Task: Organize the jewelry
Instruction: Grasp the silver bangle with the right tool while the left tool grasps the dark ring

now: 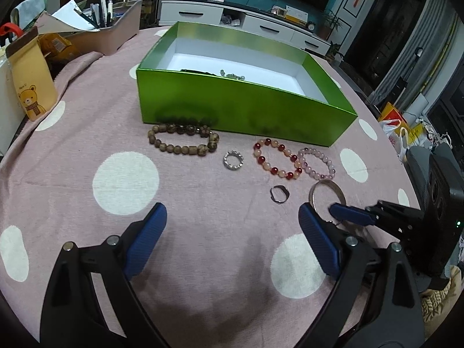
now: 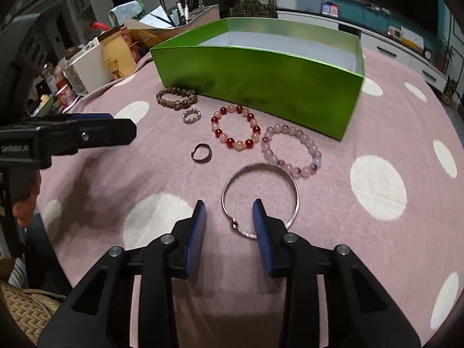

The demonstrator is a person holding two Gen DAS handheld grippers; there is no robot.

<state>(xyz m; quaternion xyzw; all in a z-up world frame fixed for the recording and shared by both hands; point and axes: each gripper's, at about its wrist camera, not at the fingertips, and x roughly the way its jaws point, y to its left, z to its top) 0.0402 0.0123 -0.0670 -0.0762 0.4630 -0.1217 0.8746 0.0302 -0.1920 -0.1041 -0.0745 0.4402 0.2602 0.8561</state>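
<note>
A green box with a white inside holds some jewelry near its front wall; it also shows in the right wrist view. In front of it lie a brown bead bracelet, a small sparkly ring, a red and peach bracelet, a pale purple bracelet, a dark ring and a silver bangle. My right gripper is open, its fingers either side of the bangle's near rim. My left gripper is open and empty above the cloth.
A pink cloth with white dots covers the round table. A bear-print pouch, a pen tray and clutter stand at the far left. The table edge curves at the right, with bags beyond.
</note>
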